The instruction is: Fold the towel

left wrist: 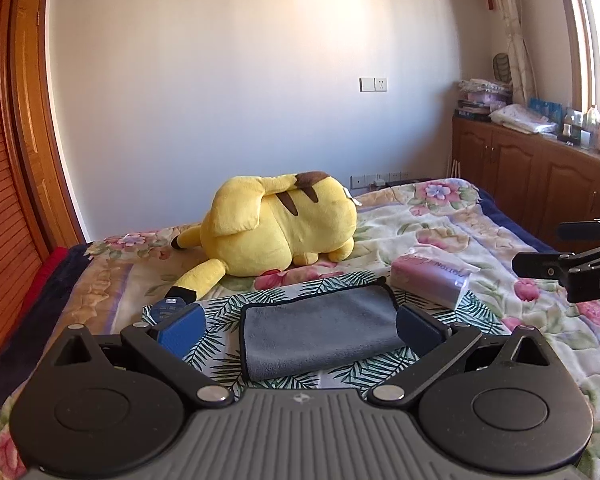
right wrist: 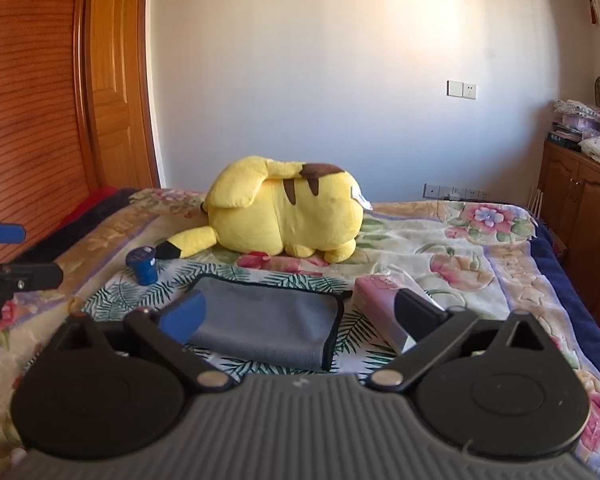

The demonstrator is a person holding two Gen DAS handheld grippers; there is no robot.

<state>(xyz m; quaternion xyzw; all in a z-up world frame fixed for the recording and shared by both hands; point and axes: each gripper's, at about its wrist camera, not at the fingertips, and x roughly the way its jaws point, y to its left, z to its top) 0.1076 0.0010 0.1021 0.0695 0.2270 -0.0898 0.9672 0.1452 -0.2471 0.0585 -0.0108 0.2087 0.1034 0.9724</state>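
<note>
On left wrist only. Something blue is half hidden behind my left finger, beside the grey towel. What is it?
Observer: A small dark blue cylindrical container. It stands upright on the palm-leaf print cloth, apart from the folded grey microfibre towel.
Operator: Right gripper open? I only get its side.
Observer: Yes. The right gripper is open wide and holds nothing.
Operator: Towel's right end?
Observer: A black-trimmed edge runs down that end, with the layers stacked.
</note>
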